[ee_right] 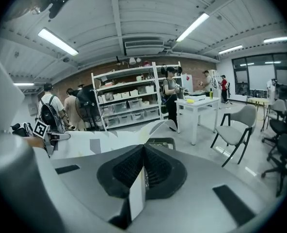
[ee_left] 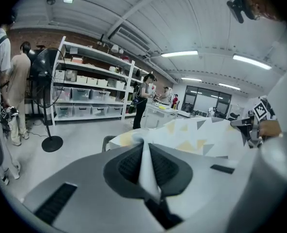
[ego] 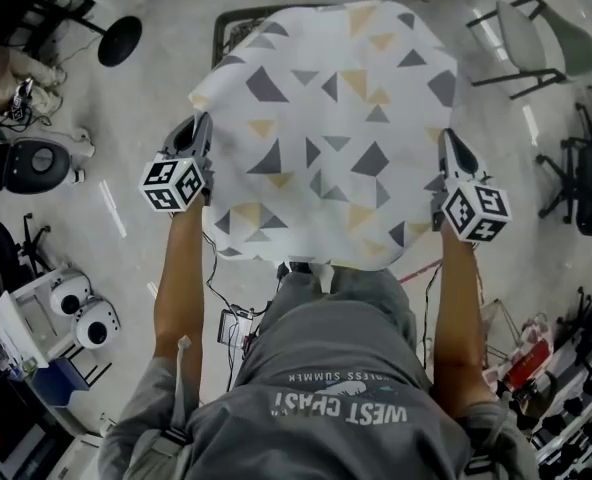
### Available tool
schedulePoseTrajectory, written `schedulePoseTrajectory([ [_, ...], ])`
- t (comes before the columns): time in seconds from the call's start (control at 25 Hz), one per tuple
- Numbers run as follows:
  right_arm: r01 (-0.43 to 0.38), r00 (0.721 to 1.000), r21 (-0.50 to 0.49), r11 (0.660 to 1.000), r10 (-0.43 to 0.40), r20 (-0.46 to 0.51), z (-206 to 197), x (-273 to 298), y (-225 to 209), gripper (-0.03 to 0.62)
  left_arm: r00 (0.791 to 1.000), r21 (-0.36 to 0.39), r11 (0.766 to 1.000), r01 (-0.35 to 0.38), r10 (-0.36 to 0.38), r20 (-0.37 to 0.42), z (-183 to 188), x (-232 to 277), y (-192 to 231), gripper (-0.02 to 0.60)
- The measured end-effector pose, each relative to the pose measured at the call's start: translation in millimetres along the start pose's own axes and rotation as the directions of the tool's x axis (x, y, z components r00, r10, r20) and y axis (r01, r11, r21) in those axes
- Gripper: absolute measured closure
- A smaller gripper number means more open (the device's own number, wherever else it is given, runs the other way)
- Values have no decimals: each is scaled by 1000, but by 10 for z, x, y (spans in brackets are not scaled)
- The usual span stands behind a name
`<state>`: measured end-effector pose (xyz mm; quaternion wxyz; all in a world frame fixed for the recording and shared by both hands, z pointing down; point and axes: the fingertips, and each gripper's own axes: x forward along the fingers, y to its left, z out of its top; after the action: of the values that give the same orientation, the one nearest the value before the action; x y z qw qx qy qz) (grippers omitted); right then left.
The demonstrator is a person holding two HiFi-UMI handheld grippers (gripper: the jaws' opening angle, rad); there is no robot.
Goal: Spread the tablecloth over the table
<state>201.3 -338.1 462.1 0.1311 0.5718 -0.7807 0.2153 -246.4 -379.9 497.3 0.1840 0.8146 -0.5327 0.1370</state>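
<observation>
A white tablecloth (ego: 326, 128) printed with grey and yellow triangles hangs spread in the air between my two grippers. My left gripper (ego: 204, 133) is shut on its left edge; in the left gripper view the cloth's edge (ee_left: 146, 171) stands pinched between the ribbed pads. My right gripper (ego: 446, 153) is shut on the right edge, and the cloth's edge (ee_right: 137, 193) shows clamped between its pads. Under the cloth a small dark table (ego: 228, 28) shows only at its far left corner; the rest is hidden. The same table (ee_right: 162, 143) peeks out in the right gripper view.
A floor fan (ego: 121, 40) stands at the far left. Chairs (ego: 536, 43) stand at the right, near a white table (ee_right: 197, 106). Shelving (ee_left: 92, 89) with boxes lines the back wall, with several people near it. Equipment and cables crowd the left floor (ego: 46, 158).
</observation>
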Motion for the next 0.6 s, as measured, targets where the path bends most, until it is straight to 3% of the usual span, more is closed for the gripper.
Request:
schedulePoseTrajectory([
  [0.2,12,998,33,999,-10,-66,131,177,77,583,998,-67,998,10,-14,-66,-29,246,273,580],
  [0.28,26,996,32,999,-23,-88,87,298,5,583,994,-102,995,-6,-5,-109,-190,411,411,579],
  [0.44,57,990,40,998,-52,-128,25,531,-199,583,982,-103,994,-38,18,-188,-340,605,576,578],
  [0.6,113,978,74,991,-98,-182,-262,763,-559,583,969,-167,980,-107,65,-240,-634,727,825,575],
])
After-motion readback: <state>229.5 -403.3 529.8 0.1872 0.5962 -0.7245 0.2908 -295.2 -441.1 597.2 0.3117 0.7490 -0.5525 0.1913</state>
